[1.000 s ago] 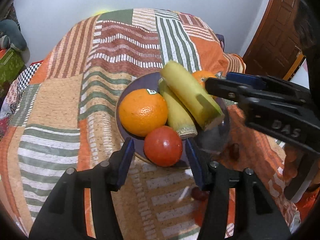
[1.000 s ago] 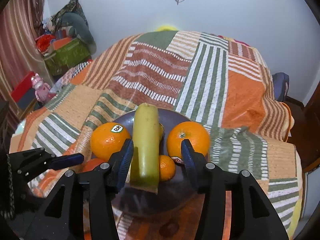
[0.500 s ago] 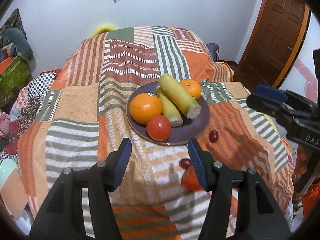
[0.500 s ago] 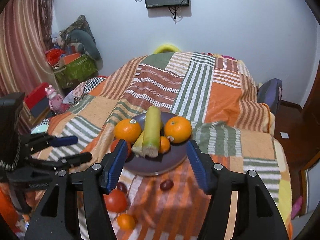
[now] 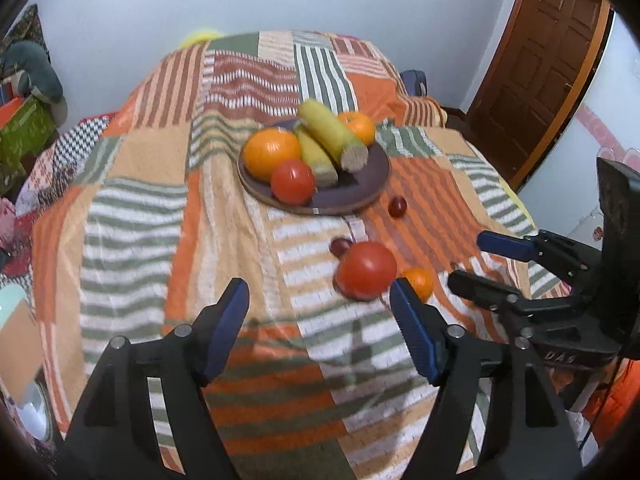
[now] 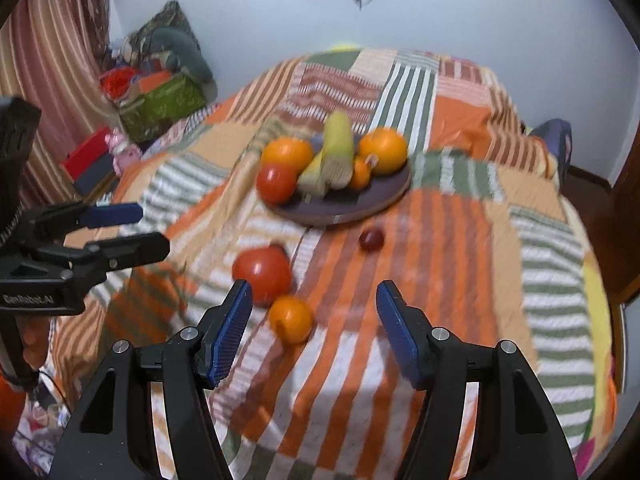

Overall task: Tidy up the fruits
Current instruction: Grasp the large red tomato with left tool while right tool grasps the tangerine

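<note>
Right wrist view: plate (image 6: 384, 200) loaded ahead of wide, empty jaws; small orange (image 6: 291, 319) between them, tomato (image 6: 262, 270) beside, unplaced.

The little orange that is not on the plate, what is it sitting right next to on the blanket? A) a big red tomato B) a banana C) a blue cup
A: the little orange lies on the blanket right beside the big red tomato, well short of the plate.
</note>
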